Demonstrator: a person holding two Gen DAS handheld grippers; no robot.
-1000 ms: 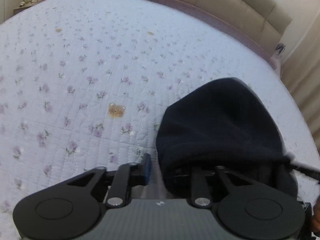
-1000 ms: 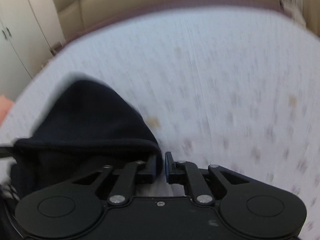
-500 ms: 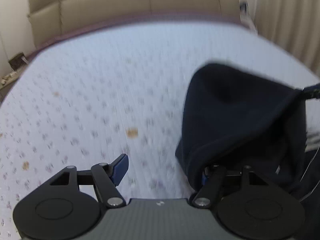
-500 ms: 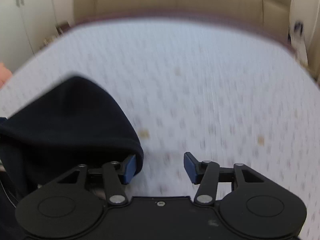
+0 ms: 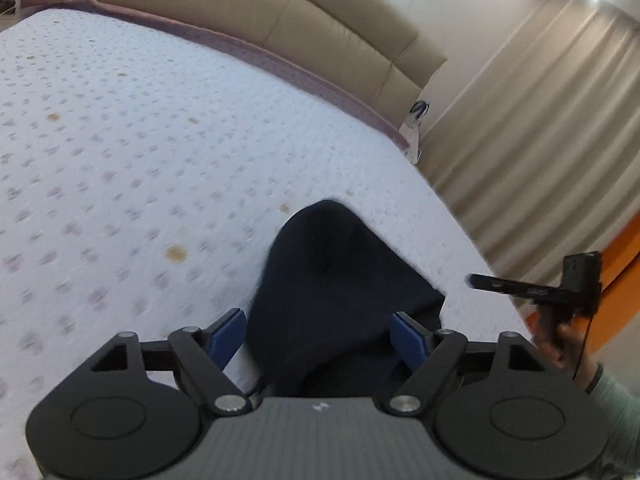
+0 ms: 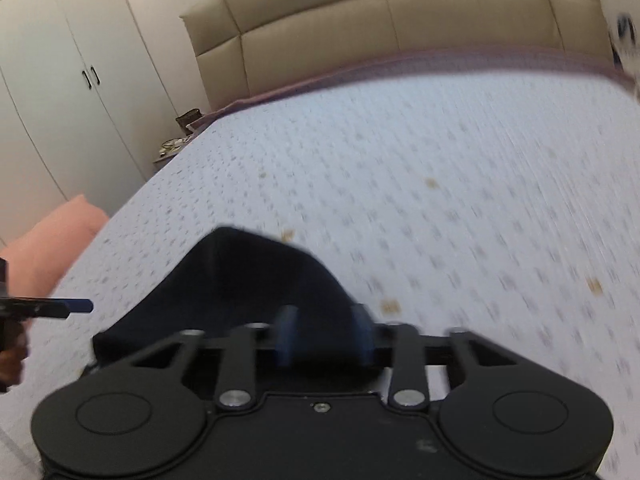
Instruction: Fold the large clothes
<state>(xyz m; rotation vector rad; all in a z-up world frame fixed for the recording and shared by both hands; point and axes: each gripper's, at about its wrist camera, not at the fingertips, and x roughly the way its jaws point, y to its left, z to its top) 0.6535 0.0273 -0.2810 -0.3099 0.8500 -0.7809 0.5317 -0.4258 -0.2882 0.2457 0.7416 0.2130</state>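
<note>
We judge folding nearly done: the dark garment point(image 5: 340, 292) lies bundled on the bed point(image 5: 140, 140) at six o'clock. Left gripper point(image 5: 320, 332) fingers are spreading, empty; right gripper point(image 6: 324, 332) fingers are closing, pinching nothing.

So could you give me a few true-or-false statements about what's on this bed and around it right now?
1. A dark garment lies on the floral bedspread. True.
2. The headboard is bright red. False: it is beige and padded.
3. The left gripper has its blue pads pinched tight together. False: they stand wide apart and are opening.
4. A wardrobe with dark handles stands beside the bed. True.
5. The curtains are black. False: they are pale beige.
</note>
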